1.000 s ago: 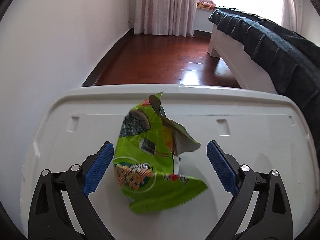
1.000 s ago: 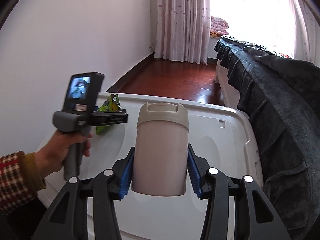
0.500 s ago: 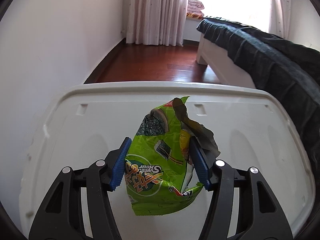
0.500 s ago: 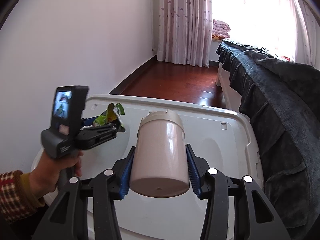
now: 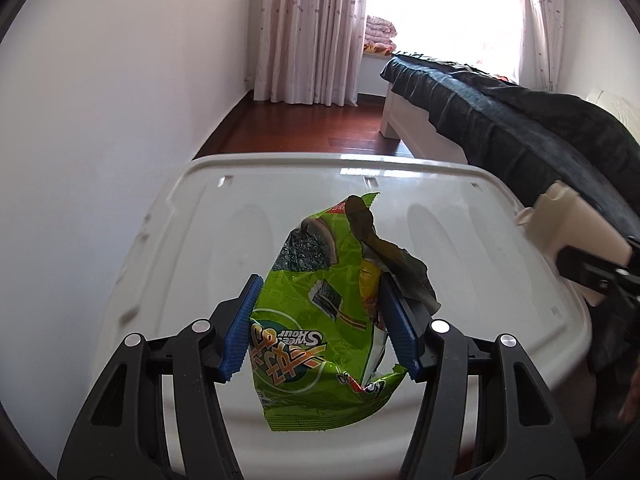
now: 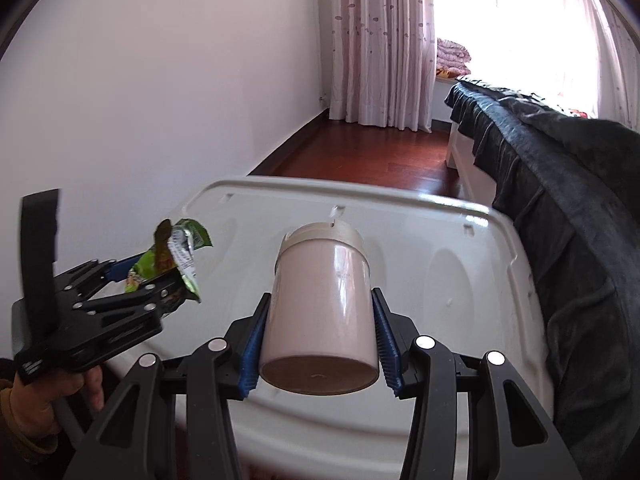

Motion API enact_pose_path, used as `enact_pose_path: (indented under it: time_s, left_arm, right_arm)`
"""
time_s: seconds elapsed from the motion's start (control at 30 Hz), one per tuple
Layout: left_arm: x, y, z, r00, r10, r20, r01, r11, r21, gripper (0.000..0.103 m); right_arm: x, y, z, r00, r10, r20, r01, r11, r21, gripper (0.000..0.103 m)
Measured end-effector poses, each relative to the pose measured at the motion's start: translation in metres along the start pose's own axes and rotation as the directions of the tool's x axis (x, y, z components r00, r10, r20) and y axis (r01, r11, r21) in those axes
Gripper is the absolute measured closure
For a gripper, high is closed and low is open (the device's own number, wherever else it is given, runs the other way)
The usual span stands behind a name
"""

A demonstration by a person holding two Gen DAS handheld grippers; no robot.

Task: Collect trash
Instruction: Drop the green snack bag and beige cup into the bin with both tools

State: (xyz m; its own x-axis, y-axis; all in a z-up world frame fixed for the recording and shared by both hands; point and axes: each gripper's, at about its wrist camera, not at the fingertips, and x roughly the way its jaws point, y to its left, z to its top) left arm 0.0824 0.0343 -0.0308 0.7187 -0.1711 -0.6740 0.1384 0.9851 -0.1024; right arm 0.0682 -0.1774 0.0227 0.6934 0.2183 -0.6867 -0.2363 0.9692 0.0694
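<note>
My left gripper is shut on a crumpled green snack bag with a torn top and holds it above the white plastic lid. The same bag and left gripper show at the left of the right wrist view. My right gripper is shut on a beige lidded cup, tilted so that its base faces the camera, above the lid. The cup also shows at the right edge of the left wrist view.
A bed with a dark blanket runs along the right side of the lid. A white wall stands on the left. Red wood floor and pink curtains lie beyond the lid.
My left gripper closed on the snack bag and lifted it off the lid. My right gripper tilted the cup's top away and raised it.
</note>
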Motion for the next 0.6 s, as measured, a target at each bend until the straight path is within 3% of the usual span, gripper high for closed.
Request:
enact_pose_path:
  time_s: [0.1, 0.23, 0.43, 0.6]
  left_arm:
    - [-0.032, 0.001, -0.028, 1.0, -0.016, -0.014, 0.016, 1.0, -0.012, 0.046]
    - [-0.058, -0.006, -0.078, 0.994, -0.049, -0.094, 0.048, 0.999, -0.014, 0.046]
    - [-0.07, -0.017, -0.148, 0.975, -0.076, -0.209, 0.079, 0.997, 0.007, 0.046]
    - [-0.064, -0.012, -0.173, 0.964, -0.056, -0.261, 0.055, 0.998, -0.012, 0.046]
  right_arm:
    - [-0.018, 0.017, -0.025, 1.0, 0.022, -0.022, -0.022, 1.0, 0.003, 0.056]
    - [-0.036, 0.037, -0.069, 0.995, 0.046, -0.088, -0.044, 0.999, 0.022, 0.056]
    - [-0.043, 0.053, -0.149, 0.972, 0.048, -0.228, -0.035, 0.997, 0.062, 0.056]
    - [-0.031, 0.054, -0.193, 0.945, 0.017, -0.327, 0.01, 0.997, 0.08, 0.056]
